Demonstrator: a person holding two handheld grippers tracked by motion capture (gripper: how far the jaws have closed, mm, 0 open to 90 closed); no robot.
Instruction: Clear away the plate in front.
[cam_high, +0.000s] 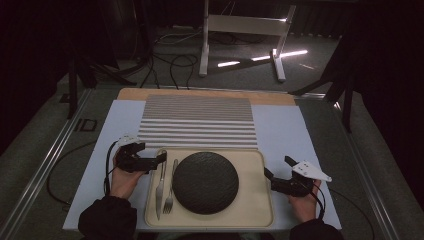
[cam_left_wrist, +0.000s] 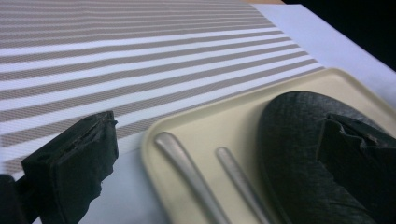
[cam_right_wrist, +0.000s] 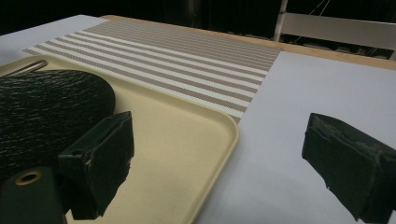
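Seen from the high view, a cream tray (cam_high: 252, 210) sits at the lower centre of the frame on a pale sheet (cam_high: 282, 130), holding a dark round plate (cam_high: 205, 182) with a knife (cam_high: 160, 187) and fork (cam_high: 170, 190) lying side by side at its left. A striped placemat (cam_high: 197, 122) lies just beyond the tray. The left gripper (cam_high: 159, 159), jaws apart, hovers at the tray's upper-left corner; its own view brings the two utensil handles close between the jaws. The right gripper (cam_high: 279, 167), jaws also apart, rests just off the tray's right edge; its view shows the tray's rim (cam_right_wrist: 231, 135) between the jaws
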